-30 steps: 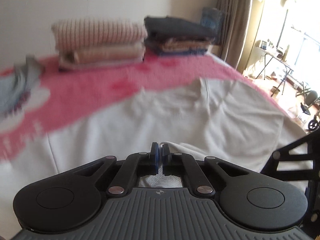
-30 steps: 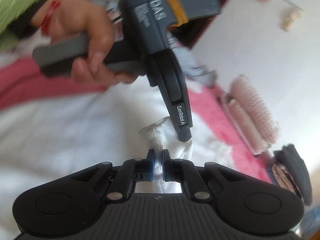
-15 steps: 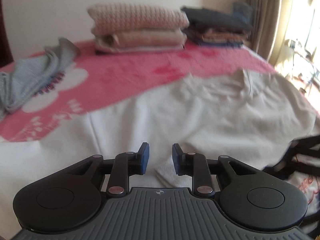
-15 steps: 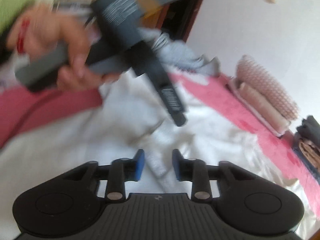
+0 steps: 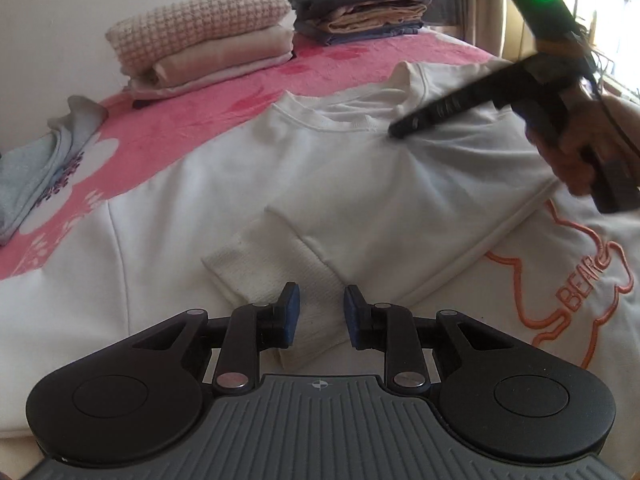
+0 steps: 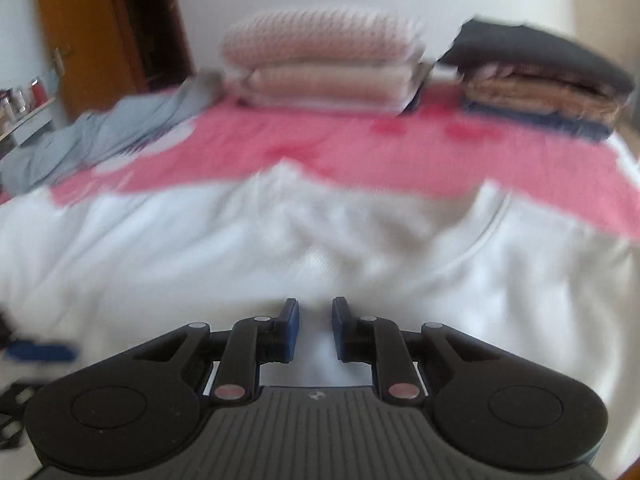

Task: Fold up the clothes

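Observation:
A white sweatshirt (image 5: 360,184) with an orange bear print (image 5: 580,280) lies spread on the bed. One sleeve is folded across its chest, and the ribbed cuff (image 5: 256,264) lies flat. My left gripper (image 5: 319,312) hovers open just over that cuff, with the cloth below the pads and not pinched. In the left wrist view my right gripper (image 5: 400,128), held in a hand (image 5: 580,152), points at the fabric just below the collar. In its own blurred view the right gripper (image 6: 316,328) is over the sweatshirt (image 6: 200,248). Its jaws are closing with nothing between them.
A pink flowered blanket (image 5: 180,120) covers the bed. At the far edge by the wall stand a folded pink-and-beige stack (image 5: 200,40) and a dark-topped stack (image 5: 360,4). A crumpled grey-blue garment (image 5: 40,168) lies at the left. A wooden door (image 6: 100,20) stands at the back left.
Both grippers have let go of the sleeve cuff and opened; the cuff now lies flat on the chest. The right gripper has swung right towards the collar and rolled level. The left gripper has sunk lower.

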